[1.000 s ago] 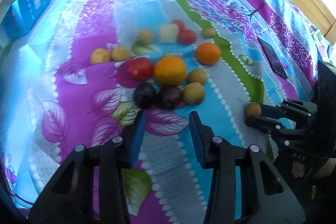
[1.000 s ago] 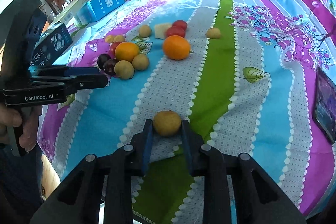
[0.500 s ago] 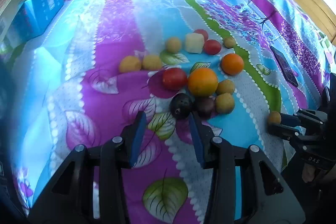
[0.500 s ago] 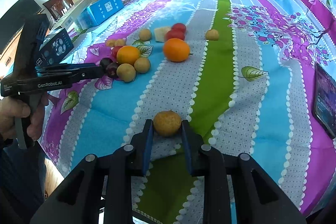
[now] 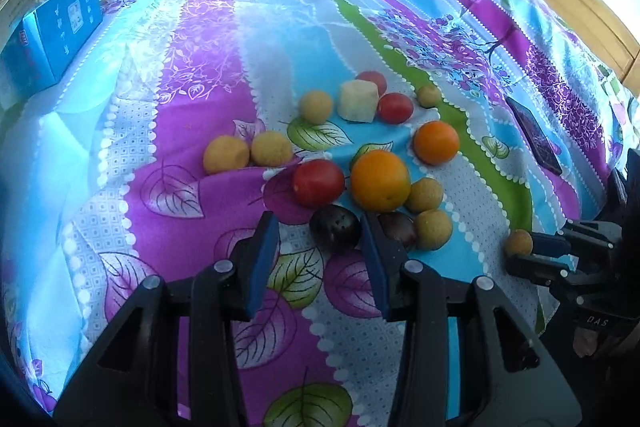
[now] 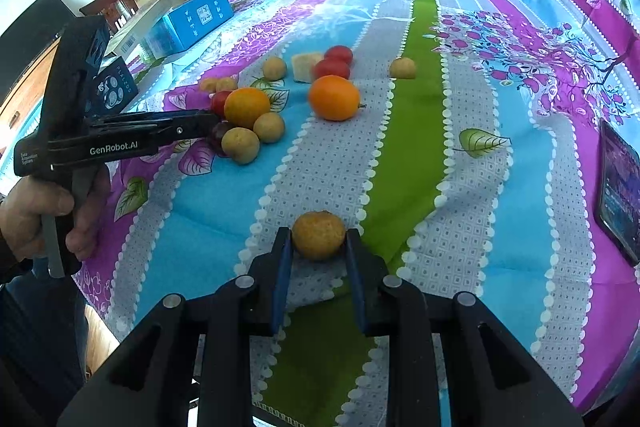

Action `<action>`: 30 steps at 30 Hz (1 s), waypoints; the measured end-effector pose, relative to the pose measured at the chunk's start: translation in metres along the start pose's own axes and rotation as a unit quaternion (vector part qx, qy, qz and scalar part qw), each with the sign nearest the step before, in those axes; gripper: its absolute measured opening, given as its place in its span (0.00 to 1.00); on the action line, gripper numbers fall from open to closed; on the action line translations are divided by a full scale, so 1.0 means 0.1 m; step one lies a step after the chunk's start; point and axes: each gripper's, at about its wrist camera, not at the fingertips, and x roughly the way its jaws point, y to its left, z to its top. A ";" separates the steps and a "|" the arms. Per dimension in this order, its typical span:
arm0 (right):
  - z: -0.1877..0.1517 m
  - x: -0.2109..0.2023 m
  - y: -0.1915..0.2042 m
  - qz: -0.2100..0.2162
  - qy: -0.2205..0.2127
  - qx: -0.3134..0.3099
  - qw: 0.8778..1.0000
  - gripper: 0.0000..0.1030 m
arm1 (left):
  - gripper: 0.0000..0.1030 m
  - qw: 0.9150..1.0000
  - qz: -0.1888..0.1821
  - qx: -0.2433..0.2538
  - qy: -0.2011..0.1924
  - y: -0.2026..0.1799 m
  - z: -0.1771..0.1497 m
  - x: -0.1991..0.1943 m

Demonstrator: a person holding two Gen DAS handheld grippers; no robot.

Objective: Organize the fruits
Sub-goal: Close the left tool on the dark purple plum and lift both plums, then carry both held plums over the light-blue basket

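Observation:
Several fruits lie on a striped floral bedspread. My left gripper is open, its tips on either side of a dark plum; a second plum, a red tomato and a large orange lie just beyond. My right gripper is shut on a small brown-yellow round fruit resting on the cloth, apart from the pile; it also shows in the left wrist view. Another orange and the left gripper show in the right wrist view.
A blue box stands at the bed's left edge. A black phone lies on the right. Small yellow fruits, a pale cut chunk and more tomatoes lie farther back. Clutter and furniture stand beyond the bed.
My left gripper has moved left and forward, so its open tips now flank the dark plum. My right gripper has stayed shut on the small round fruit in about the same place.

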 end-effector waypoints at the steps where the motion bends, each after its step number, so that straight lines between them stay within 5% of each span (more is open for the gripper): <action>1: 0.01 0.00 0.01 0.000 0.000 -0.001 1.000 0.28 | 0.41 1.000 0.000 0.000 0.000 0.00 0.00 0.00; 3: 0.02 -0.01 0.03 -0.003 -0.002 -0.004 1.000 0.28 | 0.41 1.000 0.000 -0.001 -0.001 0.00 0.00 0.00; 6: 0.05 -0.05 0.06 -0.010 -0.011 -0.005 1.000 0.28 | 0.24 1.000 -0.003 -0.002 -0.002 -0.01 0.02 0.00; 13: 0.17 -0.17 0.12 -0.028 -0.031 0.000 0.999 0.28 | 0.24 1.000 0.015 -0.010 -0.014 -0.03 0.07 -0.15; 20: 0.59 -0.30 0.32 -0.049 -0.056 0.009 0.997 0.28 | 0.24 0.994 0.088 -0.021 -0.063 0.07 0.29 -0.73; 30: 1.37 -0.39 0.92 -0.042 -0.095 0.003 0.995 0.28 | 0.24 0.975 0.174 -0.051 -0.126 0.34 0.49 -1.52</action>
